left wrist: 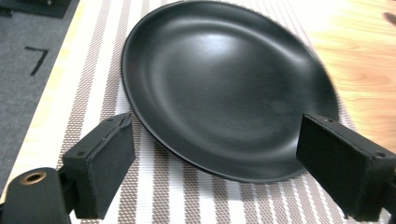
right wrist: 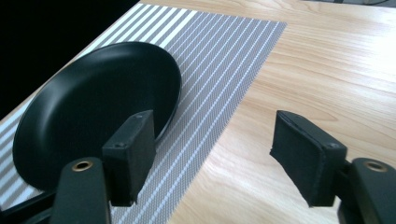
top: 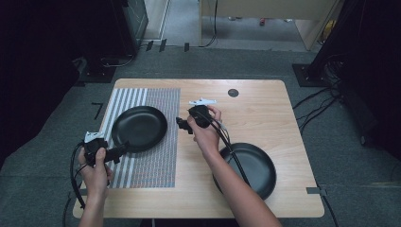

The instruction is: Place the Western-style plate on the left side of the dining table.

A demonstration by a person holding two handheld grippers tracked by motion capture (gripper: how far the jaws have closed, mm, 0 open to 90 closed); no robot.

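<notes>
A striped mat (top: 146, 137) lies on the left half of the bench (top: 265, 101). One plate (top: 139, 127) sits on the mat, toward its far end. A second plate (top: 257, 168) rests on the bare bench, right of the mat and nearer the person.

Plate (left wrist: 224, 88): matt black, smooth w/ soft sheen. Placemat (right wrist: 224, 60): woven, ribbed texture. Table (right wrist: 336, 79): wood-grain, smooth.

Table (top: 265, 101) (striped mat (top: 156, 161), plate (top: 257, 165))
</notes>
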